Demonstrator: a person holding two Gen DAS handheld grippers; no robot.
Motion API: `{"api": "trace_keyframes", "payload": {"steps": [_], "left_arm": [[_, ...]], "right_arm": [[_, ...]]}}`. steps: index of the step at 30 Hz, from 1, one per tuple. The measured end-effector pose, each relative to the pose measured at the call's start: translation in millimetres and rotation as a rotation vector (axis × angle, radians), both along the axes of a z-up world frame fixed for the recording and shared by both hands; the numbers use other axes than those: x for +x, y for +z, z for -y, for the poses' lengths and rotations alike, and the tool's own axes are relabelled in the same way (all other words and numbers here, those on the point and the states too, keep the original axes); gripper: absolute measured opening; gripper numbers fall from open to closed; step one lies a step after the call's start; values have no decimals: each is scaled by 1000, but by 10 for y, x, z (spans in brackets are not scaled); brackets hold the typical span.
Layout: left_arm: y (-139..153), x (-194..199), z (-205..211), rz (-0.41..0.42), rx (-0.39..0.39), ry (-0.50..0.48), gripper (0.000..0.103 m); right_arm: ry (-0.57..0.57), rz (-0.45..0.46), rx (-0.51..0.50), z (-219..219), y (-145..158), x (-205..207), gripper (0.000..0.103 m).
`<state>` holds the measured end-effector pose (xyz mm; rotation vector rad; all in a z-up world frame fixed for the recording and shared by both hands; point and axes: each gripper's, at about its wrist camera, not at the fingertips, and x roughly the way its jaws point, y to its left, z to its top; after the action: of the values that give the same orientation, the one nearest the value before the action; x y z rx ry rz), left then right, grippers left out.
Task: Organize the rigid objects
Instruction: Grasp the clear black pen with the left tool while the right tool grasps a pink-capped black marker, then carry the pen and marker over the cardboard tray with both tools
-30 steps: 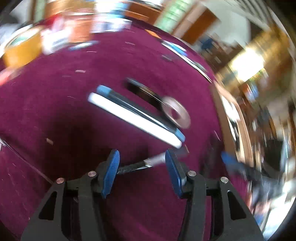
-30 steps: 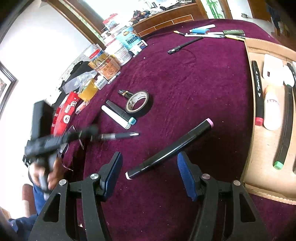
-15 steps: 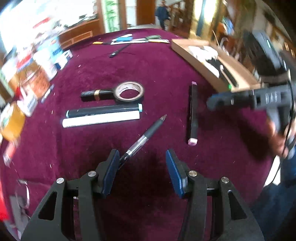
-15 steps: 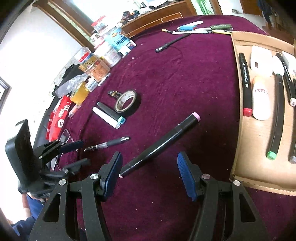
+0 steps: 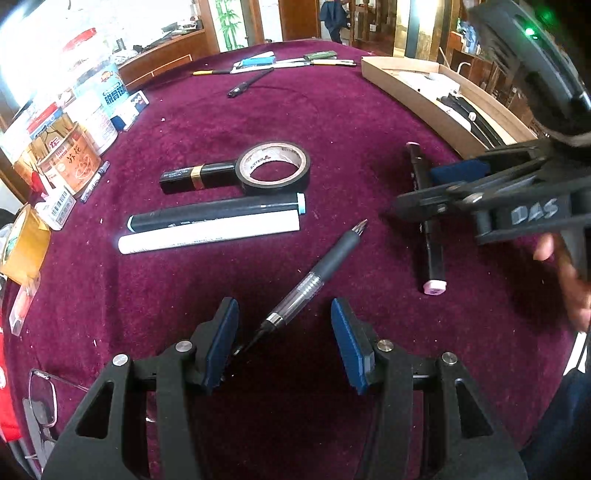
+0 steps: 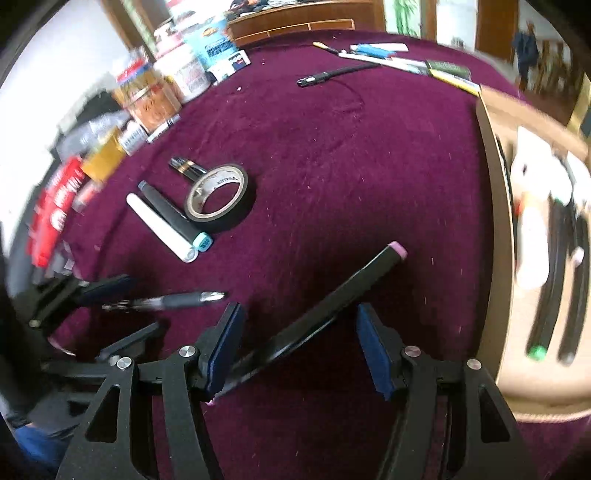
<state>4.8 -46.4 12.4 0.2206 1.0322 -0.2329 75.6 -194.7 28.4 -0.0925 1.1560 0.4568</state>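
both grippers have closed in: left gripper (image 5: 284, 341) open over pen (image 5: 312, 280), right gripper (image 6: 299, 347) open over marker (image 6: 325, 306).

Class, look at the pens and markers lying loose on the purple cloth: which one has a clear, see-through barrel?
The gel pen between the left gripper's open jaws; the markers nearby have solid black or white bodies.

Worktop (image 5: 332, 122) under maroon velvet cloth. Wooden sideboard (image 5: 159, 62) behind, bright window glare upper left, wooden doorway (image 5: 299, 18) beyond.
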Motion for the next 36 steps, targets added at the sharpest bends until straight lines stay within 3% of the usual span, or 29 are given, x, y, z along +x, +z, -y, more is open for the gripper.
{"api": "trace_keyframes", "payload": {"steps": [1, 2, 4, 9, 10, 11, 14, 17, 21, 23, 25, 27, 29, 36], "left_arm": [[-3, 1, -10, -1, -7, 5, 51], [-6, -2, -24, -1, -14, 10, 51], [-2, -16, -38, -1, -24, 18, 51], [-6, -56, -38, 20, -33, 27, 49], [-3, -59, -29, 21, -36, 23, 40], [3, -65, -7, 22, -45, 15, 25], [14, -78, 81, 25, -31, 0, 14], [22, -111, 160, 25, -10, -15, 10], [29, -194, 239, 16, -7, -55, 10], [22, -201, 244, 23, -8, -49, 10], [20, -187, 219, 21, -31, -27, 10], [13, -206, 220, 37, -39, -9, 10], [5, -235, 236, 61, -27, -8, 10], [-2, -268, 214, 99, -51, 28, 10]], "right_arm": [[16, 32, -24, -34, -5, -10, 53], [33, 59, -51, -60, -3, -28, 31], [86, 83, -82, -98, 10, -70, 12], [60, 73, -35, 91, 13, -76, 12], [53, 65, -15, 136, 14, -78, 12], [46, 62, -5, 150, 13, -76, 12], [36, 60, 14, 184, 13, -87, 13], [33, 62, 20, 191, 15, -107, 13], [39, 52, 26, 205, 17, -128, 16], [50, 39, 39, 204, 21, -157, 30], [58, 46, 33, 197, 17, -206, 35], [66, 80, -4, 182, 2, -272, 34], [35, 114, -49, 201, -4, -297, 13], [11, 103, 46, 338, 38, -310, 13]]}}
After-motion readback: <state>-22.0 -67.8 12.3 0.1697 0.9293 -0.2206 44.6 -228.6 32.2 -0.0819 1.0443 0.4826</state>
